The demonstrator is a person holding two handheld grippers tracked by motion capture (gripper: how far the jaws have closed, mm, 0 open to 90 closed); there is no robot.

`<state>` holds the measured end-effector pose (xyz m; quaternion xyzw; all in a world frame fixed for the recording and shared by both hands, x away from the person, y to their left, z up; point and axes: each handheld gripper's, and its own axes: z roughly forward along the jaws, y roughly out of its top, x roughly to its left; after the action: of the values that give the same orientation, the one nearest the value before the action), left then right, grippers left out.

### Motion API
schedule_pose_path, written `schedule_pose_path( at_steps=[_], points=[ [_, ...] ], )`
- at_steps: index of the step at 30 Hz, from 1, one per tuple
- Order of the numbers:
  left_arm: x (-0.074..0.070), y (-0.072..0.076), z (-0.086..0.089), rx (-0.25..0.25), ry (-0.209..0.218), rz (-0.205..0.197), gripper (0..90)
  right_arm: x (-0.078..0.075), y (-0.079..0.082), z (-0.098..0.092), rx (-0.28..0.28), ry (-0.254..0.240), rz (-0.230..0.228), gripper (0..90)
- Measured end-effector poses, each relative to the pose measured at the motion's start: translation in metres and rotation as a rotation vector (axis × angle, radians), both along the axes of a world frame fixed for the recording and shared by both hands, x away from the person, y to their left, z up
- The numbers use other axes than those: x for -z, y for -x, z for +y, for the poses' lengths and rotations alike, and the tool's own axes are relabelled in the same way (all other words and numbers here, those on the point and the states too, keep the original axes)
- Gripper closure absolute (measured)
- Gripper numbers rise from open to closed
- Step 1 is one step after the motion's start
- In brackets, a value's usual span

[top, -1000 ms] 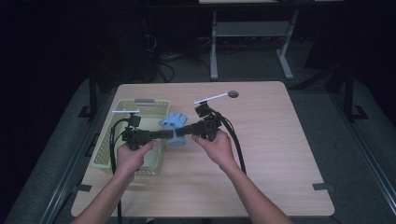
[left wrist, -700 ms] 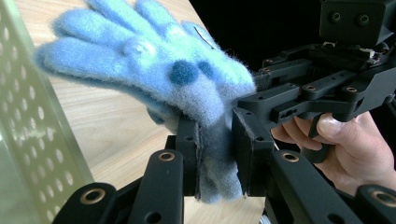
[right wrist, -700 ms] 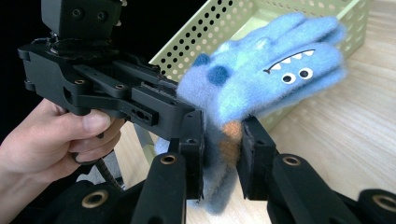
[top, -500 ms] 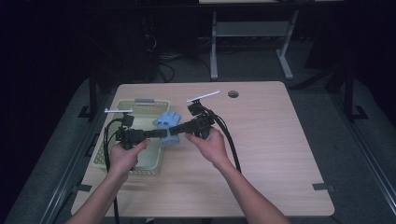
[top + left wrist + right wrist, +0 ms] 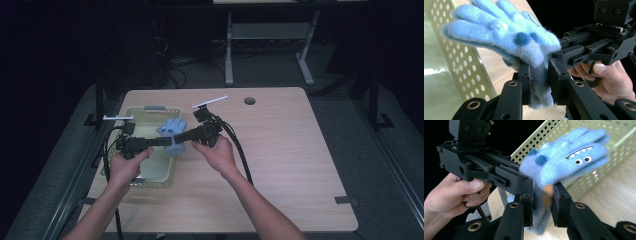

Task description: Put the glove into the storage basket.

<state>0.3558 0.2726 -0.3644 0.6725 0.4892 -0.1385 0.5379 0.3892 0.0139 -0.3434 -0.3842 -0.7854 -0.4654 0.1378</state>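
A fuzzy blue glove hangs between the two grippers, above the right edge of a pale green perforated basket at the left of the wooden table. It is a woolly knit in two blues, with darker round spots on one face; in the right gripper view the other face carries a small monster design of two googly eyes and a jagged white mouth, and a patch of orange shows low down between the jaws.

The left gripper is clenched on the cuff end of the glove, the fabric pinched flat between its two pads. The right gripper grasps the same cuff end from the opposite side, its jaws also closed on the wool. In the high view the left gripper reaches in from the left and the right gripper from the right, their tips meeting at the glove.

The glove's long axis runs from the pinched cuff, near, to the fingers, which point toward the far side of the table and fan out slightly over the basket's rim.

The cuff itself is mostly hidden by the jaws. In the high view the glove is small and its markings cannot be made out. The left hand and the right hand cover the grippers' handles.
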Motion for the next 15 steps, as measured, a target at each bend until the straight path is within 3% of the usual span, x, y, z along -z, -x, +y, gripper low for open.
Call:
schedule_pose_path(
  at_steps=[15],
  points=[
    [0.001,-0.001,0.021,-0.018,0.004,0.005,75.0,0.003,-0.005,0.021,-0.007,-0.018,-0.001,73.6]
  ],
)
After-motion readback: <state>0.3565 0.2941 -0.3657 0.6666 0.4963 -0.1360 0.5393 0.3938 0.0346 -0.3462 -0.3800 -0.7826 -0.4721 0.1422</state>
